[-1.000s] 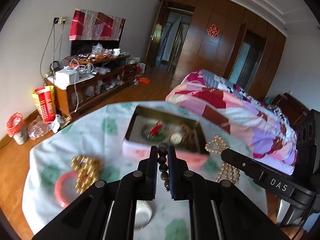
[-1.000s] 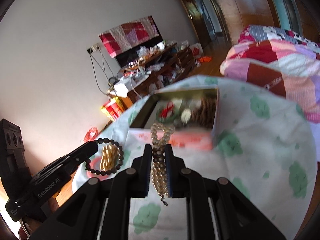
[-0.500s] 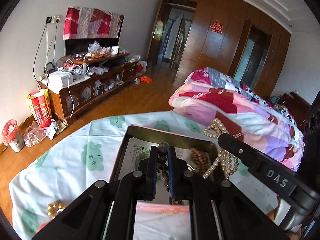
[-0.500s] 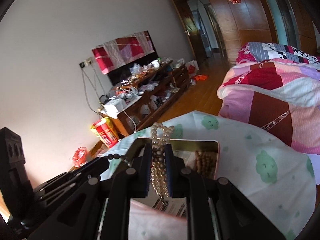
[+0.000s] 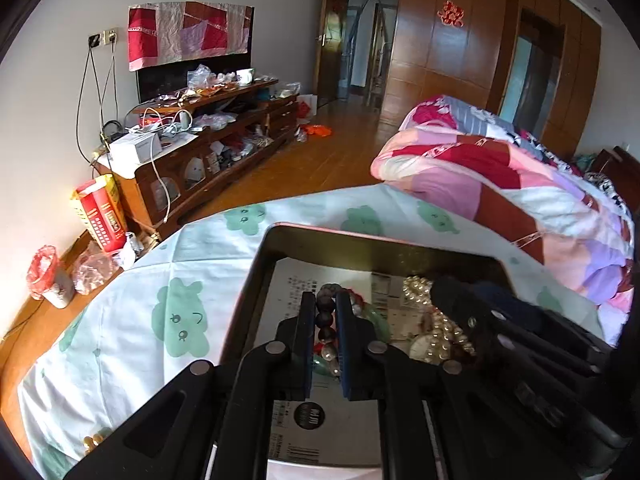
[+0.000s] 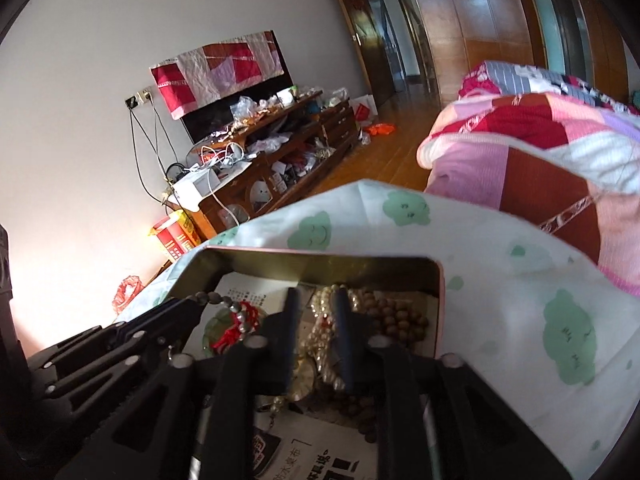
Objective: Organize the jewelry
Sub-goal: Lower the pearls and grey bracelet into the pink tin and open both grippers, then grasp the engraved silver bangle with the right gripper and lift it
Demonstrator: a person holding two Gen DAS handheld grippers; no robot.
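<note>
A cluttered wooden cabinet (image 5: pixel 208 148) stands left of centre; a patchwork quilt (image 5: pixel 500 184) fills the right side.

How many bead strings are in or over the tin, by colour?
Dark bead string: 1
Pearl string: 1
Brown wooden bead string: 1
Total: 3

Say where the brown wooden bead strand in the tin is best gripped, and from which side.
Grip the wooden bead strand across its top loop, from straight above: it lies heaped against the tin's right wall, blocking a sideways approach, and pearls crowd its left.
</note>
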